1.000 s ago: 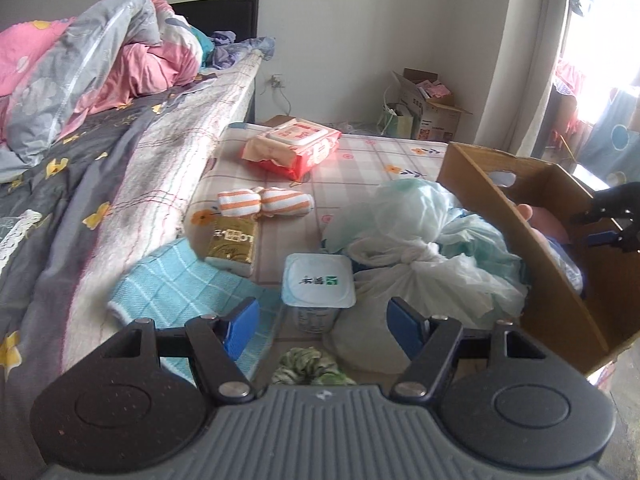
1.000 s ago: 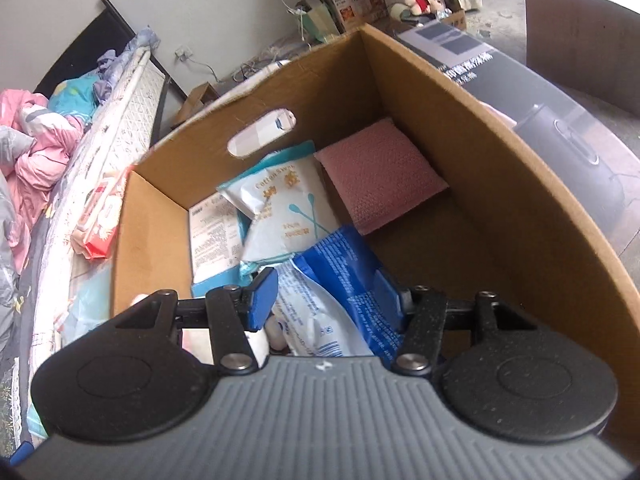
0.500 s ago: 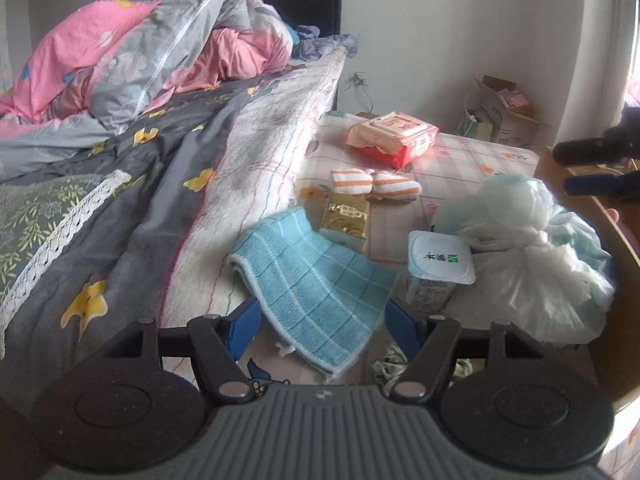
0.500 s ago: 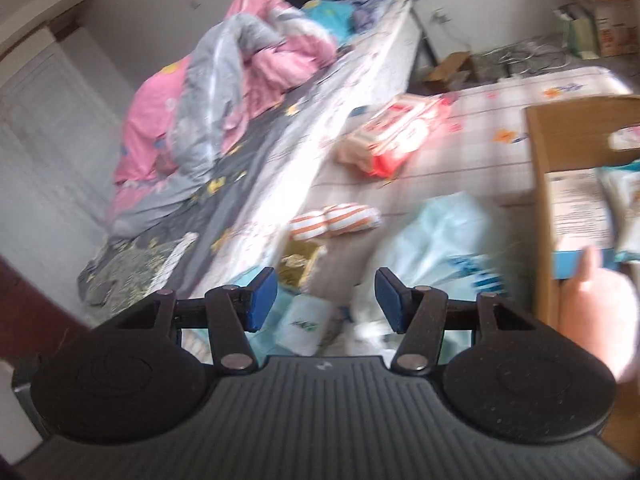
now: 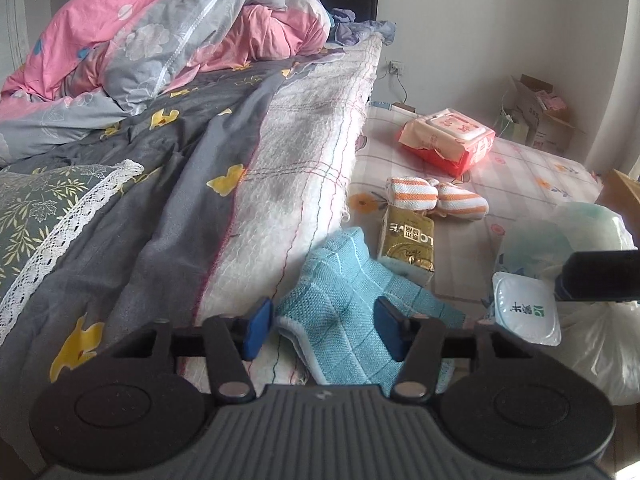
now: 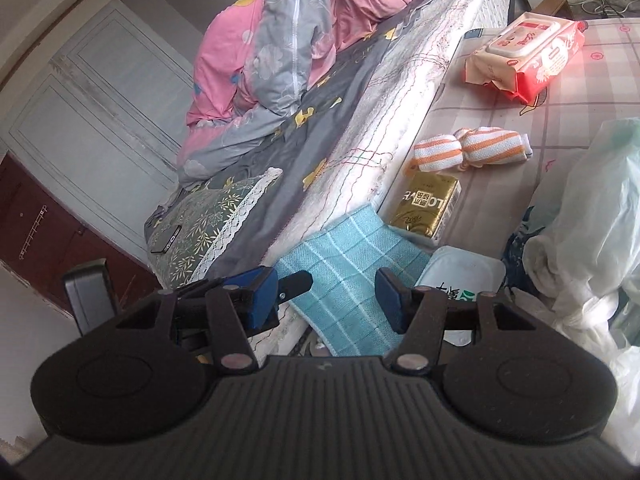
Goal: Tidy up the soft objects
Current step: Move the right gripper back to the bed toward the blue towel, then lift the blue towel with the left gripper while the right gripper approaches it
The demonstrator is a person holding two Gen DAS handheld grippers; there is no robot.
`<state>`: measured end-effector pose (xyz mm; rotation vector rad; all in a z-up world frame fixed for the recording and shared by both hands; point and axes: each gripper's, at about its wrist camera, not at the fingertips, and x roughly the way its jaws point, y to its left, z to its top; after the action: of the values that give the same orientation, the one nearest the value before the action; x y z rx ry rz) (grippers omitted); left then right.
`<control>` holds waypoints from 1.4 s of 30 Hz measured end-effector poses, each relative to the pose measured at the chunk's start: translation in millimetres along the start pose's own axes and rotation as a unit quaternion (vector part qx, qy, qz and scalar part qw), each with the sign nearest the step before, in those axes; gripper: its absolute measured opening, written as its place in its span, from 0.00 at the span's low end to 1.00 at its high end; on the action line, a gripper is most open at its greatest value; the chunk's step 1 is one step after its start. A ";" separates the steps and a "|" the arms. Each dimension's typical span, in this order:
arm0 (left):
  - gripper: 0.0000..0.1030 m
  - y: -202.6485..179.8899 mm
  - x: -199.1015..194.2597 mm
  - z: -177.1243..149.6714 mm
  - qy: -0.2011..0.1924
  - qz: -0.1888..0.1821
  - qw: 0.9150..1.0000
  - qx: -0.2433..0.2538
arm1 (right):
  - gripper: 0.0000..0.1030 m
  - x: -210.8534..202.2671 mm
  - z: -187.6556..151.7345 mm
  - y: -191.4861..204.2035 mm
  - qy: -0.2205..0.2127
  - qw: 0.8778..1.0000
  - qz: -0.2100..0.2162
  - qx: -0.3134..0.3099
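A light blue checked towel (image 5: 344, 280) (image 6: 352, 264) lies at the foot of the mattress, its far edge leaning against the mattress side. My left gripper (image 5: 325, 328) points down at its near corner. The jaws are closing with the cloth between the blue pads, and I see no firm pinch. One left finger (image 6: 296, 280) shows at the towel's left edge. My right gripper (image 6: 326, 296) hovers open above the towel with nothing in it; one of its fingers (image 5: 600, 276) shows as a dark bar at the right. Orange-striped rolled cloths (image 5: 436, 196) (image 6: 468, 148) lie further back.
A gold pack (image 5: 408, 240) and a sealed white cup (image 5: 524, 312) sit beside the towel. A wet-wipes pack (image 5: 448, 140) lies further back. Tied plastic bags (image 5: 580, 232) fill the right. The bed with quilts (image 5: 160, 40) runs along the left. A cardboard box's edge (image 5: 624, 184) shows at the right.
My left gripper moved left from the white cup down to the towel and its jaws narrowed around the cloth. My right gripper swung out of the cardboard box to above the towel.
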<state>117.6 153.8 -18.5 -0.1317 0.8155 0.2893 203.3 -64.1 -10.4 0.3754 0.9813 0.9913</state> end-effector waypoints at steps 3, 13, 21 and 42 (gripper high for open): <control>0.13 1.6 5.4 -1.5 0.012 -0.006 1.000 -0.008 | 0.53 -0.7 -2.0 -4.5 -0.002 1.000 -0.006 0.002; 0.10 -14.4 -67.0 15.8 -0.059 -0.033 0.996 0.061 | 0.53 -28.7 -5.5 -13.2 -0.034 0.999 -0.014 0.017; 0.11 -87.7 -134.2 -20.7 -0.074 -0.087 0.962 0.249 | 0.53 -82.8 -20.4 -13.5 -0.079 0.997 -0.012 0.018; 0.23 -197.7 -109.3 -164.6 0.062 -0.253 0.896 0.359 | 0.40 -145.2 -175.0 -67.4 -0.026 0.986 -0.007 0.167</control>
<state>-8.1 -94.0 -49.3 0.3365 0.9362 -0.5268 66.7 -247.2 -74.1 0.6691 1.1024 0.7983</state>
